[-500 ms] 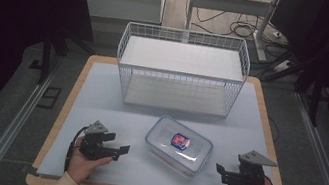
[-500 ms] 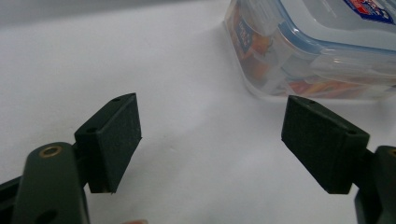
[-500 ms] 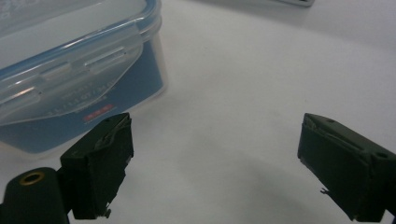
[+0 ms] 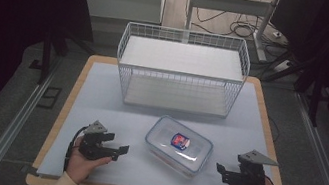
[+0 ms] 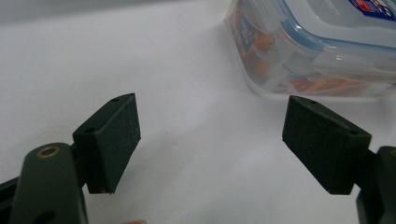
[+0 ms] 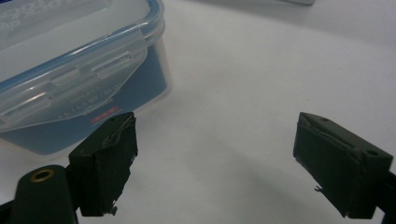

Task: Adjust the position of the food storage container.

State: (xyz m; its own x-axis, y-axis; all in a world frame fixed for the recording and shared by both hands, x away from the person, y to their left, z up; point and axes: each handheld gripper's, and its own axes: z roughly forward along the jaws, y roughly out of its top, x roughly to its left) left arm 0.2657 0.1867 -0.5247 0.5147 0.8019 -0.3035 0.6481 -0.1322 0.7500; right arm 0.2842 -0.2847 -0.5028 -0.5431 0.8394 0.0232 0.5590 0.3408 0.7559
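Clear box (image 4: pixel 178 146) with blue-rimmed lid and red-blue label; white wire basket (image 4: pixel 181 70); black grippers.

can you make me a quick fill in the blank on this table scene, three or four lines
1. The clear container lies on the table between the two ____.
2. The white wire basket stands ____ the container as seen from the person's side.
3. The jaws of the left gripper are ____.
4. The container's lid is ____.

Missing words: grippers; behind; open; on

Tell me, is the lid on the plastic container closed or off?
Closed: the lid sits flat on the plastic container, its side flap folded down.
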